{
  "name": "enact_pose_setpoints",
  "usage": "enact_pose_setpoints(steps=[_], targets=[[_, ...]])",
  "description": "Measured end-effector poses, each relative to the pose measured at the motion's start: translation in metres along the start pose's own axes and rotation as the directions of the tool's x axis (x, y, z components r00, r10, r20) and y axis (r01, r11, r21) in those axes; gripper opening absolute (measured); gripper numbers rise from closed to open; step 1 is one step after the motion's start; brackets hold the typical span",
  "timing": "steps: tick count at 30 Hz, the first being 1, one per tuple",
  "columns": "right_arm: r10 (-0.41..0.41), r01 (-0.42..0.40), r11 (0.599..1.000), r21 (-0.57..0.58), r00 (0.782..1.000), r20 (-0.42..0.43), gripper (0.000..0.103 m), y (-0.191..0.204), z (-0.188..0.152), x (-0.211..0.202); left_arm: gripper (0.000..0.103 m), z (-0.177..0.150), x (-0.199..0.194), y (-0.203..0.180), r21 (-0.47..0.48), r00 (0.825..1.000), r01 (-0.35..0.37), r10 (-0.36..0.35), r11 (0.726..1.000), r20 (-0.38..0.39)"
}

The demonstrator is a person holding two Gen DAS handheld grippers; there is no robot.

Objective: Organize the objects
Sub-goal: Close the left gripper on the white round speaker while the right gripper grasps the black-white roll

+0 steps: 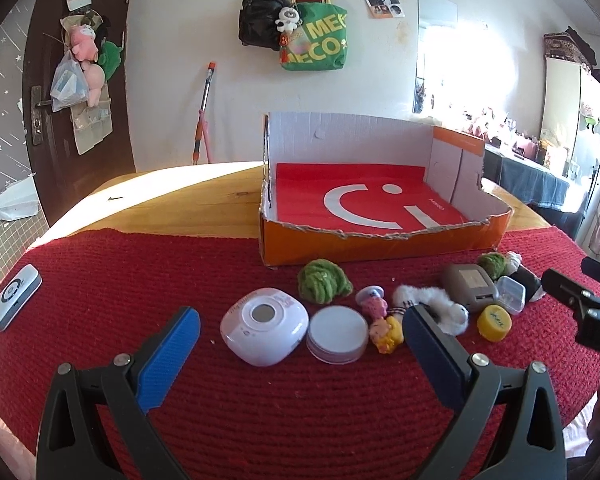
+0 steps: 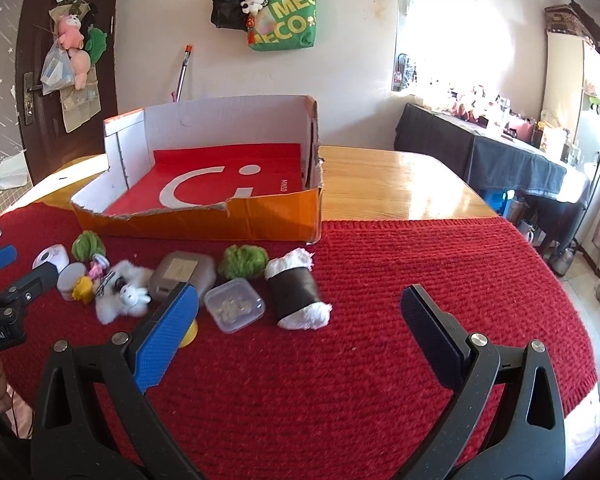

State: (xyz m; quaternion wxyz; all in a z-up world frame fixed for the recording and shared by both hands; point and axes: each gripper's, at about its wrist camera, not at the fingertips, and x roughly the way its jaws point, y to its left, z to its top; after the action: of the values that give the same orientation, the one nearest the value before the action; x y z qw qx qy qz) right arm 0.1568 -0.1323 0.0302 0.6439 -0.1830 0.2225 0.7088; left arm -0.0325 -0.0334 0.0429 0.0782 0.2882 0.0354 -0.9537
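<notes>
Grippers come first in both views: the left gripper (image 1: 302, 330) hangs low over the red knitted mat (image 1: 280, 408) with its jaws spread wide and nothing between them, aimed at the white rounded device (image 1: 265, 326) and the flat round tin (image 1: 337, 334) just beside it. The right gripper (image 2: 298, 312) is equally wide and empty, pointed at the clear plastic case (image 2: 235, 305) and the black roll with white fluffy ends (image 2: 297, 287).

The hard device and tin look light but smooth, likely to slip unless pinched across their flat sides. The clear case seems brittle; a gentle squeeze on opposite walls would suit. The fluffy white toy (image 2: 120, 295) and green yarn balls (image 1: 324, 286) are soft and should compress easily anywhere.

Beyond them the orange cardboard box (image 1: 380, 242) sits open and empty, its torn front wall low.
</notes>
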Motion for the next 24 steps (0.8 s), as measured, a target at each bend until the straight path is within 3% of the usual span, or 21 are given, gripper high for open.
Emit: enact_pose_setpoints(steps=[12, 24], targets=[[0.04, -0.029, 0.998, 0.058, 0.982, -0.186, 0.103, -0.03, 0.021, 0.052, 0.103, 0.018, 0.019, 0.031, 0.066, 0.992, 0.053, -0.044, 0.996, -0.119], [0.059, -0.054, 0.998, 0.026, 0.958, -0.279, 0.103, -0.032, 0.017, 0.07, 0.102, 0.018, 0.033, 0.054, 0.118, 0.972, 0.105, -0.077, 0.987, -0.222]])
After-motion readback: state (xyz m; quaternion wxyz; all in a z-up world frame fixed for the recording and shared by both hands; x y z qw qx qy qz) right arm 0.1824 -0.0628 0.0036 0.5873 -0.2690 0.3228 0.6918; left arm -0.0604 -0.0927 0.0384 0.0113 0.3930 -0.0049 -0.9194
